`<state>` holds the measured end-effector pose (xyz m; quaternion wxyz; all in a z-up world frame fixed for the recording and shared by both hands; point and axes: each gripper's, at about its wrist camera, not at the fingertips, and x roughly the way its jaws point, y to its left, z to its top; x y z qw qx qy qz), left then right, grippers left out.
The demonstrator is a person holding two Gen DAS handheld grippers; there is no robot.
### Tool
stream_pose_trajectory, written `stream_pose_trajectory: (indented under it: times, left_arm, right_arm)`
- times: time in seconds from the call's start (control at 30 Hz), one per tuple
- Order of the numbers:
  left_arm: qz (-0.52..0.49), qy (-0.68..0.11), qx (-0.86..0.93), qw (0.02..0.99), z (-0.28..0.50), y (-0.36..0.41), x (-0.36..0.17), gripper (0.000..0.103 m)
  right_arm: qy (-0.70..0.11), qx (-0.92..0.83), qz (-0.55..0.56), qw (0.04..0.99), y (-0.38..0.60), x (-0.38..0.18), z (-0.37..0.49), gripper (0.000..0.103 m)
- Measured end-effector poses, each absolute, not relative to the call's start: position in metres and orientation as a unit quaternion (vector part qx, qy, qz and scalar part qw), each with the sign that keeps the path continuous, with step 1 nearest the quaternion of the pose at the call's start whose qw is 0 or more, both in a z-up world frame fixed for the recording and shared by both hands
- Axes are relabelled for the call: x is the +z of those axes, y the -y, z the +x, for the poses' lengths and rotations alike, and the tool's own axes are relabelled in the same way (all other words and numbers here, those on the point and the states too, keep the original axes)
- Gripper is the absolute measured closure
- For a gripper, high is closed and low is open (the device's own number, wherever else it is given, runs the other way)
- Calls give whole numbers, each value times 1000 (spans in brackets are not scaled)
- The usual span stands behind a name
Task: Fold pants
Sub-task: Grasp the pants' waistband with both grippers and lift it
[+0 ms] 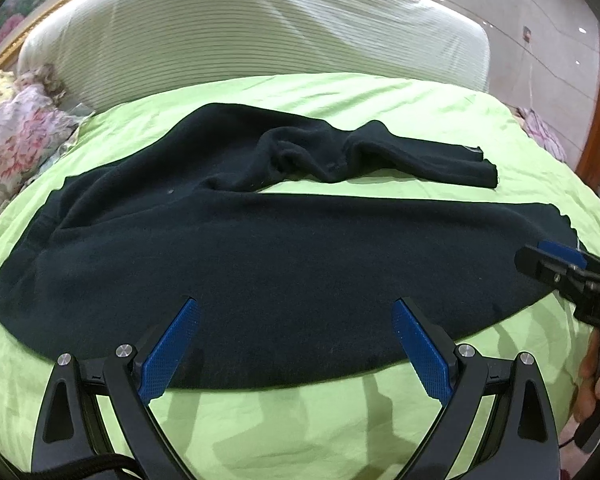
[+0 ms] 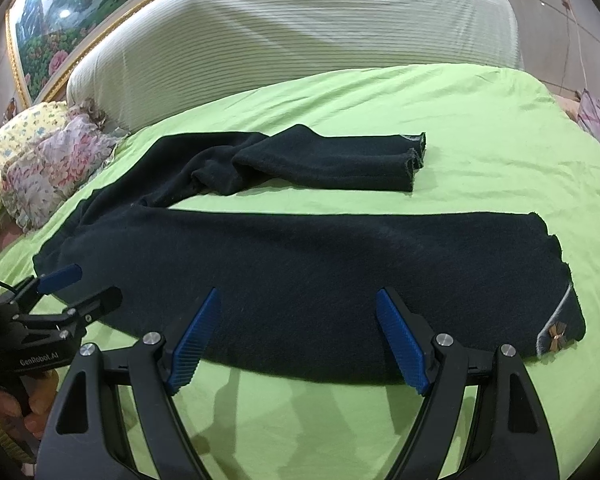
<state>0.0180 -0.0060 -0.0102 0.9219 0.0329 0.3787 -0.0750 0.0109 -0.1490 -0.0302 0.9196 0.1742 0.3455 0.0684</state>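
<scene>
Both grippers, left gripper (image 1: 294, 314) and right gripper (image 2: 298, 304), hang wide open and empty over the near leg of the pants (image 2: 340, 264), which runs crosswise before them.

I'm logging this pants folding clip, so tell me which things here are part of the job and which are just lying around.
Part of the job:
- dark pants, spread flat
- green bedsheet under them
- left gripper, open
- right gripper, open

Just lying about:
- floral pillows
- striped headboard cover
- framed landscape painting
</scene>
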Motion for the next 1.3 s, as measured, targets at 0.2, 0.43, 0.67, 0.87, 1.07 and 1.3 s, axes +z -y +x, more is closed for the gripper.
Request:
stream_pose_trajectory:
  times: [0.2, 0.43, 0.67, 0.87, 1.07, 1.3]
  left_arm:
    - [39, -386, -91, 917, 43, 7, 1, 5]
    - [53, -402, -115, 907, 93, 8, 19, 5]
    - [66, -417, -144, 895, 171, 13, 38, 5]
    - [142, -423, -177, 877, 245, 38, 43, 5]
    - [169, -469, -207, 842, 325, 50, 28, 9]
    - [182, -545, -239, 783, 377, 55, -7, 22]
  right_arm:
    - [-353, 65, 200, 912, 174, -24, 33, 22]
    - [-368, 61, 249, 894, 216, -16, 77, 22]
    - [-388, 64, 295, 871, 250, -17, 124, 22]
    - [-425, 64, 309, 848, 265, -26, 164, 22]
    - [-466, 59, 313, 825, 272, -46, 192, 22]
    - [-484, 67, 299, 820, 270, -55, 212, 31]
